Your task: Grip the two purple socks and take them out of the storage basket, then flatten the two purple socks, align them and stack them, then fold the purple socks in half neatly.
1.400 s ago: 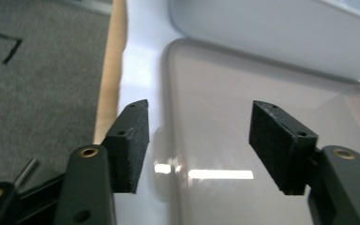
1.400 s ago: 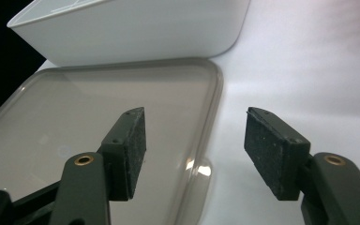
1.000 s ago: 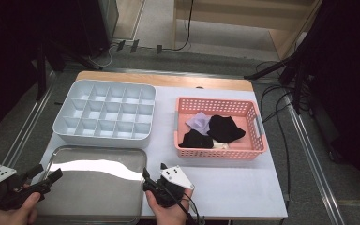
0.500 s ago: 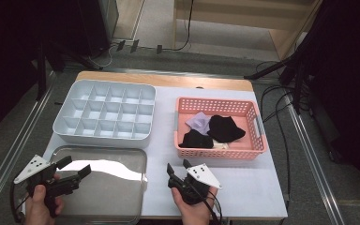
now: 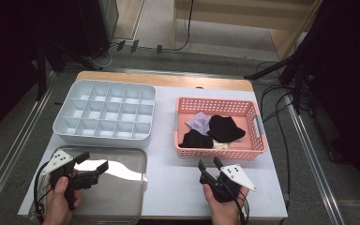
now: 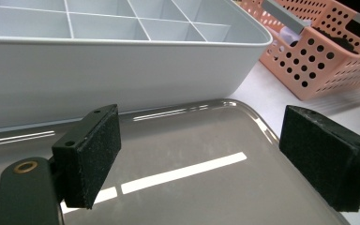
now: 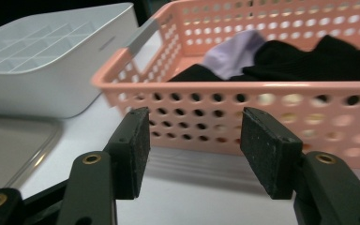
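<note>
A pink perforated basket (image 5: 258,145) at the right holds two black cloths (image 5: 225,127) and a pale lavender one (image 5: 198,123); the right gripper view shows the black cloths (image 7: 309,58) over the basket's near wall (image 7: 281,108). My right gripper (image 5: 208,162) hovers just before that wall. Its jaws are open, with nothing between them (image 7: 194,150), and have just been closing a little. My left gripper (image 5: 93,161) hangs low over a shiny metal tray (image 5: 122,187). Those jaws are wide open and empty (image 6: 201,154) and have just been opening.
A white compartment tray (image 5: 104,140) with several empty cells stands at the back left, right behind the metal tray (image 6: 178,159). White table surface (image 5: 168,173) lies between the metal tray and the basket. Cables and metal rails run along both sides of the table.
Both hands have moved to the right and a little forward. The left gripper came from the table's left edge to over the metal tray. The right gripper now sits before the basket.
</note>
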A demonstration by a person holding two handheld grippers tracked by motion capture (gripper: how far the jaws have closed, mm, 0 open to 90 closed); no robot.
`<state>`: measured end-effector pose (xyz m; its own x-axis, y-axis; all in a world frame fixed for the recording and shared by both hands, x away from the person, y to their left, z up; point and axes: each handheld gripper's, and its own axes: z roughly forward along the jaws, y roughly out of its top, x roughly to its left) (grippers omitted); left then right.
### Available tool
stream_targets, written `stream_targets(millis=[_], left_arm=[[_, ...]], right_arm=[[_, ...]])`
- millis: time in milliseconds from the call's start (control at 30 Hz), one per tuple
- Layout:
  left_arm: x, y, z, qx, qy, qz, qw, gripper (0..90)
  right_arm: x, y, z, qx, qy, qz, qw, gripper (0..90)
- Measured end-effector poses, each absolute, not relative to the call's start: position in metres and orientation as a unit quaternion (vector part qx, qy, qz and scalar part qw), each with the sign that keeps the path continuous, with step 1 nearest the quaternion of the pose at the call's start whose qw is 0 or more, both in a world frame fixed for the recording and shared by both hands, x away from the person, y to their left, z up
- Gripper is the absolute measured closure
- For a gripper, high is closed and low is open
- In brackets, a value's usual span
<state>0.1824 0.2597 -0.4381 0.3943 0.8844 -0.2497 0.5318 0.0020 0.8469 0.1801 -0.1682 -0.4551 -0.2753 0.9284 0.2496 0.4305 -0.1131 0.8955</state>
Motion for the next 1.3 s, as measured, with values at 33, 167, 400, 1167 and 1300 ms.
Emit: stream_targets(millis=[33,167,400,1167,1300], left_arm=[[0.183,0.258,-0.438,0.683,0.519,0.183,0.480,14.5],[0.187,0.252,-0.438,0.680,0.515,0.189,0.486,14.6],[0.191,0.250,-0.440,0.675,0.519,0.197,0.486,15.1],[0.199,0.252,-0.457,0.687,0.524,0.226,0.450,20.7],[0.199,0.253,-0.461,0.688,0.526,0.219,0.449,20.7]], right_arm=[[0.181,-0.174,-0.455,0.550,0.614,0.506,0.254,44.8],[0.184,-0.190,-0.453,0.553,0.606,0.501,0.276,45.7],[0.192,-0.214,-0.445,0.559,0.597,0.496,0.291,45.1],[0.254,-0.252,-0.432,0.569,0.624,0.451,0.288,50.2],[0.266,-0.242,-0.430,0.565,0.644,0.438,0.273,52.3]])
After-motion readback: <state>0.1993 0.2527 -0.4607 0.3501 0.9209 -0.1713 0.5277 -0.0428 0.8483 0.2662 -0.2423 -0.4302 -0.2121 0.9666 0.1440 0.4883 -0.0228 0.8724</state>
